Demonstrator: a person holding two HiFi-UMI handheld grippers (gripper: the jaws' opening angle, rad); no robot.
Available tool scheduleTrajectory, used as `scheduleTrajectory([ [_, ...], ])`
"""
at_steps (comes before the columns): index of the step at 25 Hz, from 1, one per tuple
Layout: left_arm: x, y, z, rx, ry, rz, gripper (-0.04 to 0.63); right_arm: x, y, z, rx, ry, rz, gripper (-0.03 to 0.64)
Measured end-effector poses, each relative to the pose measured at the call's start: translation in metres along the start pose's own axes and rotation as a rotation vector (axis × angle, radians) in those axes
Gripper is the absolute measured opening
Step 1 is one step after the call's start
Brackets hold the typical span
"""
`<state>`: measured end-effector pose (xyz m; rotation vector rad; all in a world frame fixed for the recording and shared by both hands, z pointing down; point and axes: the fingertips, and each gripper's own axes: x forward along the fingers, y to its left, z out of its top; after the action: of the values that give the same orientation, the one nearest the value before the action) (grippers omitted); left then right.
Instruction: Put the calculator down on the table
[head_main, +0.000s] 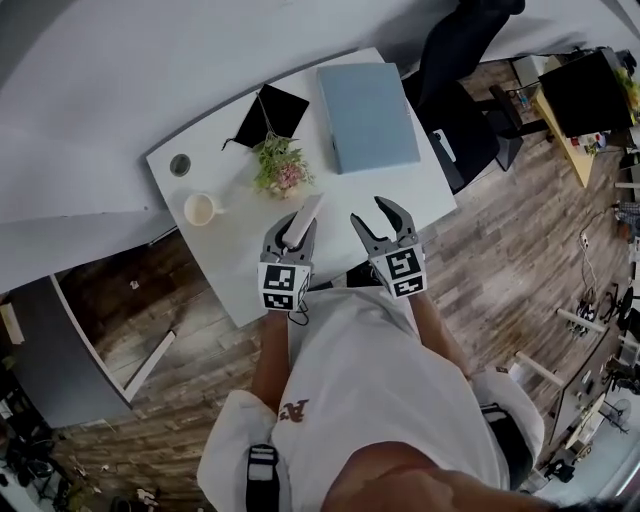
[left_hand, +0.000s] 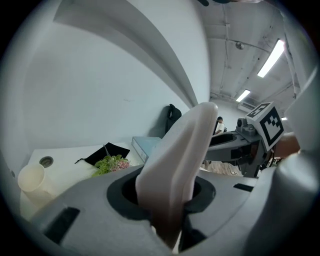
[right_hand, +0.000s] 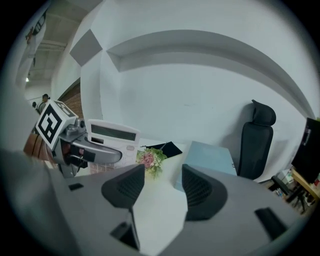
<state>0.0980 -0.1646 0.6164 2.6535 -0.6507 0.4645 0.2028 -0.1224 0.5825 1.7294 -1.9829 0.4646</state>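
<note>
Head cam: high overhead, steeply down on surface (head_main: 235, 250); left tongs (head_main: 292, 232), right tongs (head_main: 372, 215) mid-frame. Each tongs cam: low, close behind own jaws, faces across surface toward white wall (left_hand: 90, 100). All three share flower sprig (head_main: 280, 168), blue folder (head_main: 368, 115), black pouch (head_main: 272, 115). Each tongs cam catches other tongs at frame edge.

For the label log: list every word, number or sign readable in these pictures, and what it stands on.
Nothing reads clearly.
Shirt print: reddish lettering, too blurred to read.
Calculator: key print too small to read.
Marker cubes: black-and-white square patterns, no words.
</note>
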Motion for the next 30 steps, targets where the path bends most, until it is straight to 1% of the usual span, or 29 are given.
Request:
scheduleTrajectory([
  [4,0.006,0.001,-0.016,-0.044,0.028,0.027,0.114,0.011,0.004,-0.012,-0.008,0.034,0.066,0.232],
  [9,0.013,-0.002,-0.031,-0.114,0.043,0.057,0.112,0.024,0.006,-0.028,-0.024,0.069,0.154,0.222],
  [13,0.019,-0.006,-0.047,-0.179,0.061,0.055,0.112,0.031,0.013,-0.043,-0.035,0.094,0.221,0.223],
  [18,0.029,-0.016,-0.063,-0.224,0.08,0.059,0.112,0.033,0.018,-0.057,-0.041,0.119,0.298,0.224],
  [20,0.032,-0.019,-0.069,-0.241,0.084,0.062,0.113,0.033,0.019,-0.064,-0.041,0.125,0.327,0.215],
  [26,0.047,-0.022,-0.086,-0.281,0.106,0.05,0.114,0.038,0.019,-0.085,-0.043,0.162,0.377,0.201],
  [30,0.052,-0.026,-0.099,-0.339,0.117,0.028,0.114,0.037,0.022,-0.099,-0.033,0.193,0.401,0.198],
])
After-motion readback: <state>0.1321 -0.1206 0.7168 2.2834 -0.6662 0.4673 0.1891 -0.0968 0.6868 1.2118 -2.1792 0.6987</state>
